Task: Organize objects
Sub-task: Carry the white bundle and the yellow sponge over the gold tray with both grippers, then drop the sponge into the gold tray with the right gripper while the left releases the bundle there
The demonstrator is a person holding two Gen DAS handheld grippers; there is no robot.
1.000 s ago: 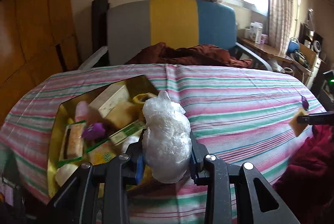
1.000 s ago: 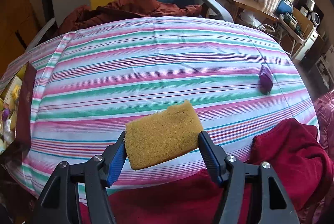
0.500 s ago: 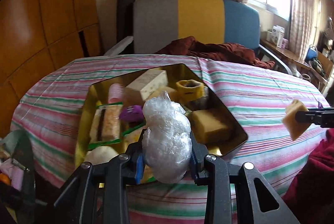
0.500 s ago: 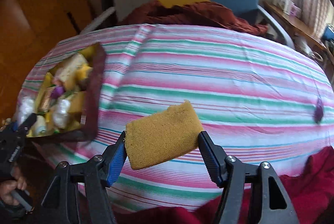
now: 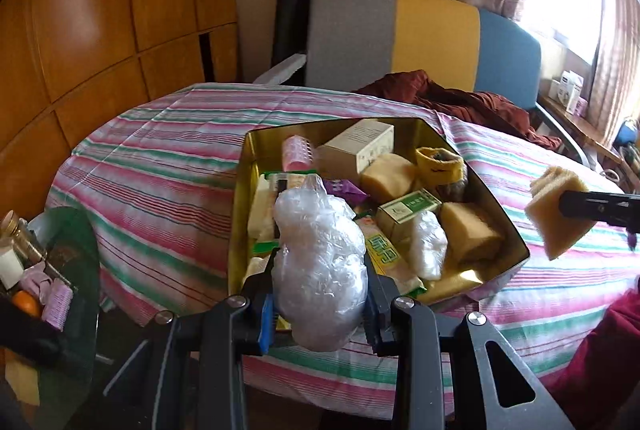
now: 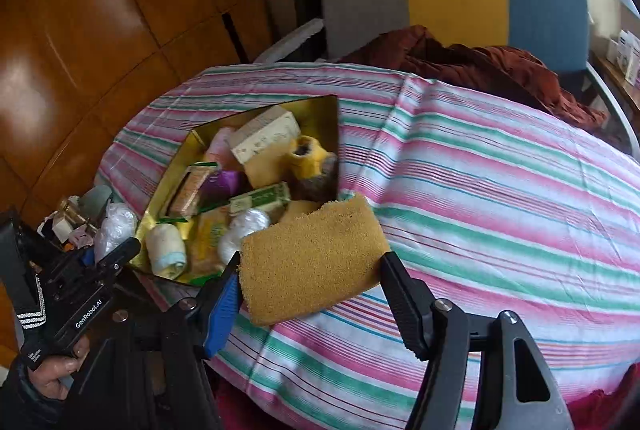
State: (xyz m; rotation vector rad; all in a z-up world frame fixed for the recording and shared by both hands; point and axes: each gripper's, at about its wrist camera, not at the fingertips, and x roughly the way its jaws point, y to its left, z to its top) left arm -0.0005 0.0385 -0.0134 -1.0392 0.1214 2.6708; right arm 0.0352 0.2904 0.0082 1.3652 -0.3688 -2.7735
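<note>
The crumpled plastic bag sits clamped between the left gripper fingers, just short of the crowded gold tin. The sponge is pinched in the right gripper, beside the tin's right wall. Dropped there, either could bounce off the heap onto the striped tabletop.

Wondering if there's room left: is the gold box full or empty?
Nearly full. The gold box holds cartons, sponges and wrapped bundles across most of its floor.
</note>
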